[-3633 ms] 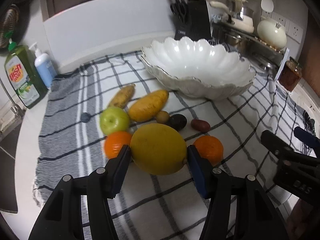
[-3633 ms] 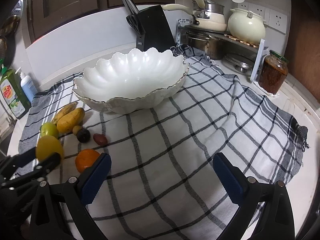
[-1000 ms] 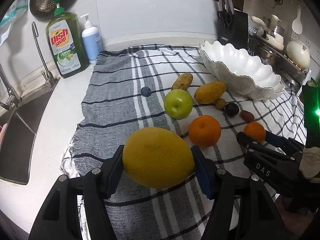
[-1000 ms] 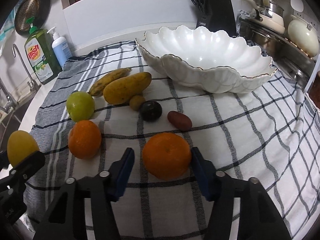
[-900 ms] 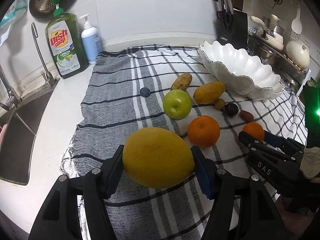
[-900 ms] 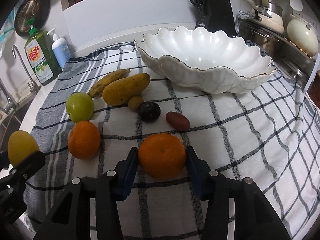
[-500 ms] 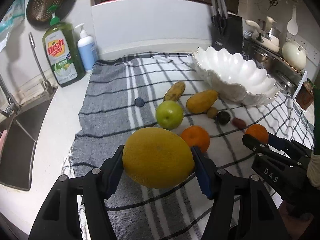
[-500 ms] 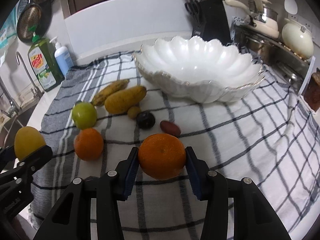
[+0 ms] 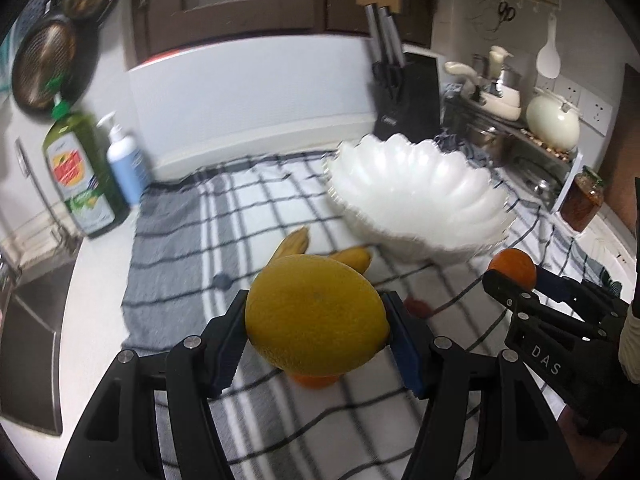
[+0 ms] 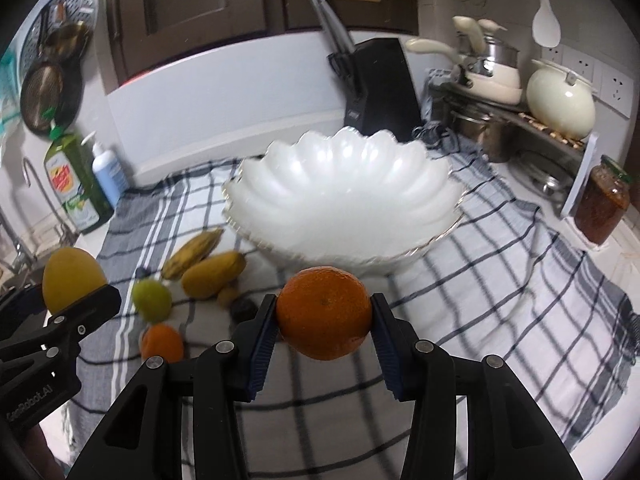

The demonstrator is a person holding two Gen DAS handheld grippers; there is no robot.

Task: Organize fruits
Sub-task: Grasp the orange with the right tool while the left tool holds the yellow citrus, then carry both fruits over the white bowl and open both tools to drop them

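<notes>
We have one fruit in each gripper, both lifted clear of the checked cloth (image 10: 500, 264) so that they can go over the scalloped rim of the white bowl (image 10: 344, 200) rather than roll into it. The left gripper (image 9: 316, 332) has its fingers (image 9: 226, 344) clenched on the big yellow fruit (image 9: 316, 316), pressing it at its widest part from either side; it is heavy and round, so we judge that a grip across the middle is what stops it slipping. The right gripper (image 10: 323, 318) grasps an orange (image 10: 323, 312) the same way, its blue pads touching the two sides of the fruit.

Both grippers are held roughly level, fingers pointing forward toward the bowl, the left one to the left of and a little behind the right. From the left wrist view the right gripper's orange (image 9: 514, 266) sits just before the near rim of the bowl (image 9: 416, 196); the yellow fruit is farther from it, above the fruit left on the cloth.

Those are a second orange (image 10: 162, 342), a green apple (image 10: 152, 300), two long yellow fruits (image 10: 214, 268), and a few small dark ones (image 10: 244, 309), grouped together left of the bowl. The bowl looks empty, so we judge the sorting is only starting. The pictures are blurred, and we cannot make out the smallest fruits exactly.
</notes>
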